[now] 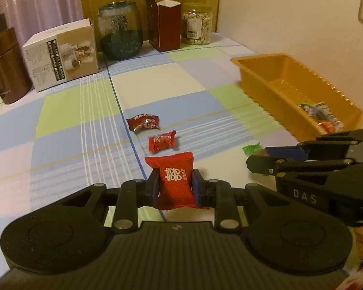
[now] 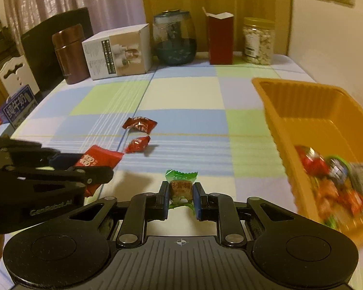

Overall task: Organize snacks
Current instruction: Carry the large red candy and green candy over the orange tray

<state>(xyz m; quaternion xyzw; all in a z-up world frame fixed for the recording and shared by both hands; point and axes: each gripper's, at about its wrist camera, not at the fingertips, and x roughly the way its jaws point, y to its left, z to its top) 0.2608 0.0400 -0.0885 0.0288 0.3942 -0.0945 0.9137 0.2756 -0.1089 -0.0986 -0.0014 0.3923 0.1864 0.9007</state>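
Nearest to me, the left gripper [image 1: 176, 185] has its fingers [image 1: 153, 186] closed on a red packet [image 1: 175, 181], which stands upright between them, off the bench [image 1: 72, 120]. Just beside it, the right gripper [image 2: 181, 193] has its fingers [image 2: 164, 194] narrow around a green candy [image 2: 180, 188] (the wrapper ends stick out above and below the pads). Both snacks look lifted clear of the checked cloth.

A little farther, two more red candies [image 1: 162, 141] and [image 1: 144, 123] lie loose on the bench, near each other but not touching. To the right is the orange tray [image 2: 273, 111], with several wrapped snacks already in its near end. At the far edge stand a brown flask [image 2: 70, 53], a white box [image 2: 118, 50], a glass jar [image 2: 174, 38], a red carton [image 2: 220, 41] and a nut jar [image 2: 257, 41].

I judge the step in hand is carrying: two snacks are picked and must go to the tray. The next move calls for bringing each gripper over the tray, inside its rim, before the fingers open; the left one has the longer way and should not cross the right.
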